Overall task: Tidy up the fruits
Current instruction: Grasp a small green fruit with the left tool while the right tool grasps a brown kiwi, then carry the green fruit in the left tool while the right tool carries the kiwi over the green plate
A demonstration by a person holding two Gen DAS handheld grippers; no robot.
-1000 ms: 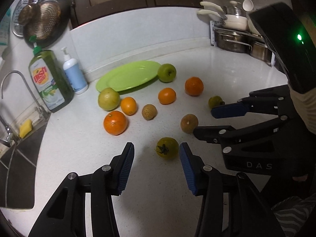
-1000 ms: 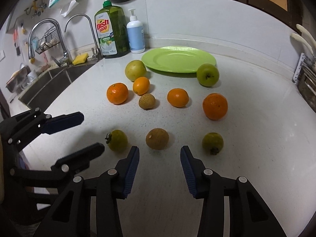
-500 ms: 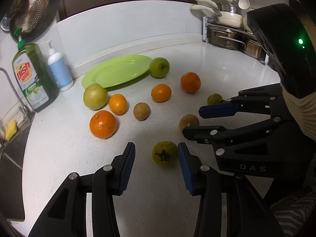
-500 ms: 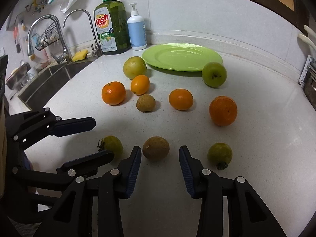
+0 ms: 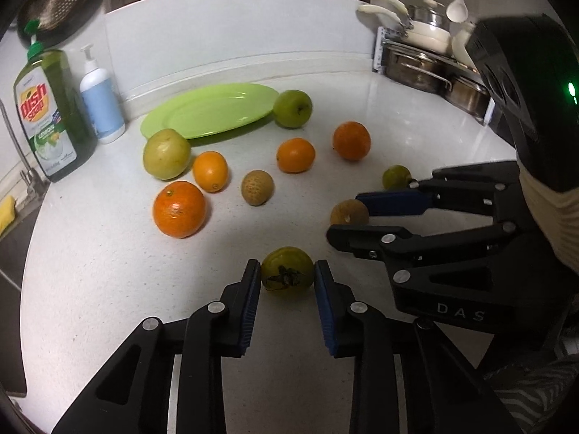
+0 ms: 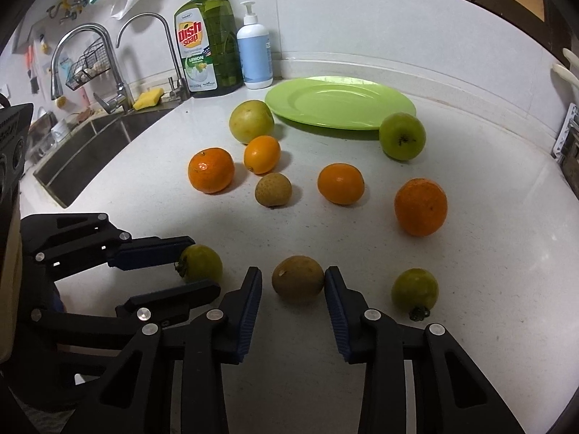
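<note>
On the bench (image 6: pixel 488 217), the plate (image 6: pixel 340 103) lies at the back by the wall, with the soap bottle (image 6: pixel 206 43) and pump bottle (image 6: pixel 255 54) to its left and the sink (image 6: pixel 83 148) further left. An apple (image 6: pixel 402 136) touches the plate's right edge; a pear (image 6: pixel 251 121) sits at its left front. Oranges and a longan (image 6: pixel 273 190) spread before them. Nearest, one fruit (image 5: pixel 287 271) sits between the left tool's (image 5: pixel 287 275) pads, another (image 6: pixel 298 279) between the right tool's (image 6: pixel 293 282), a third (image 6: pixel 415 290) to the right.
</note>
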